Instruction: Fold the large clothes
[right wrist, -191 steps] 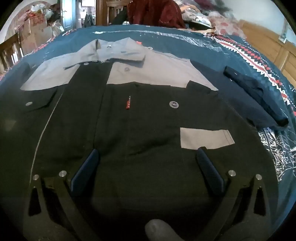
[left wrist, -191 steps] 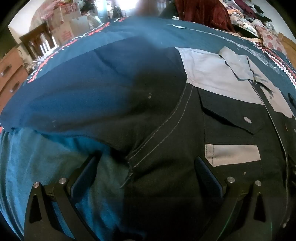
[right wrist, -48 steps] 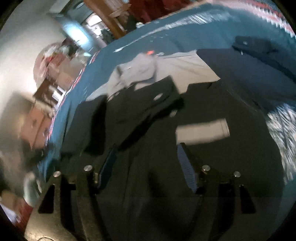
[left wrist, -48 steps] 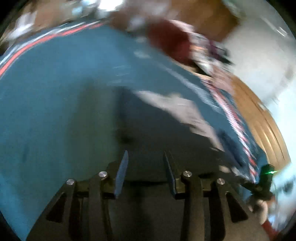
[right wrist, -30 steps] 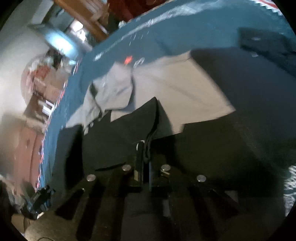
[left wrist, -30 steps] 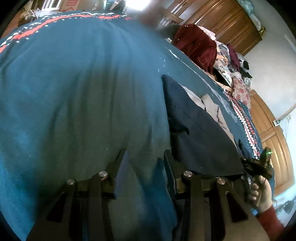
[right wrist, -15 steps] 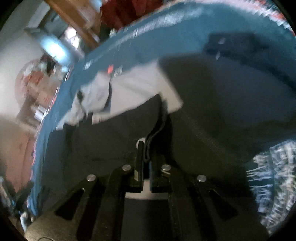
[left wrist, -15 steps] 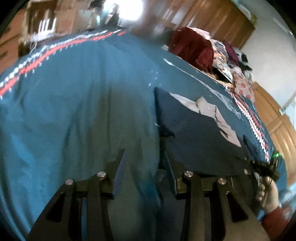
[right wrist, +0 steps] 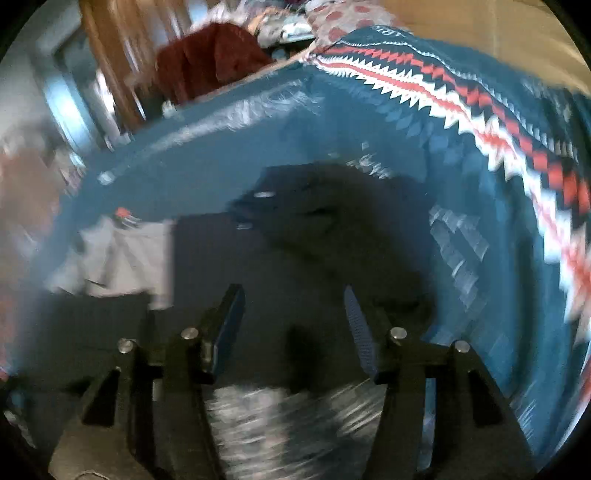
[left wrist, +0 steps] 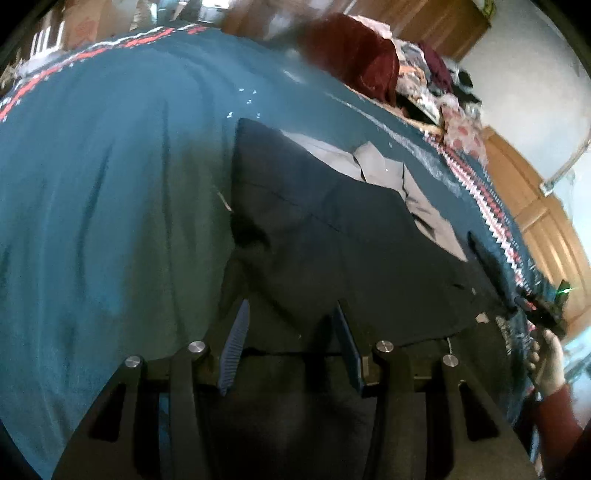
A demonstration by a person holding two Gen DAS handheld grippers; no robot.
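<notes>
A dark work jacket (left wrist: 332, 236) with a grey collar and yoke (left wrist: 380, 170) lies on the teal bedspread (left wrist: 110, 184). Its left side is folded over the middle. My left gripper (left wrist: 291, 343) is open low over the jacket's near left edge, with dark cloth showing past its fingers. In the blurred right wrist view, my right gripper (right wrist: 293, 325) is open above the jacket's dark right side (right wrist: 295, 258), facing the sleeve cuff (right wrist: 295, 192). The grey yoke (right wrist: 122, 258) shows at the left. The left wrist view catches the right gripper's body (left wrist: 543, 306) in a hand (left wrist: 550, 365).
The bedspread has a red and white zigzag border (right wrist: 480, 103) along the right. A maroon garment (left wrist: 351, 62) and a heap of clothes (left wrist: 443, 85) lie at the bed's far side. Wooden wardrobe doors (left wrist: 535, 206) stand at the right, cardboard boxes (left wrist: 85, 22) at the far left.
My right gripper was shut on the jacket's front edge; it has let go, opened and swung right toward the sleeve. My left gripper stays open and sits closer to the folded jacket.
</notes>
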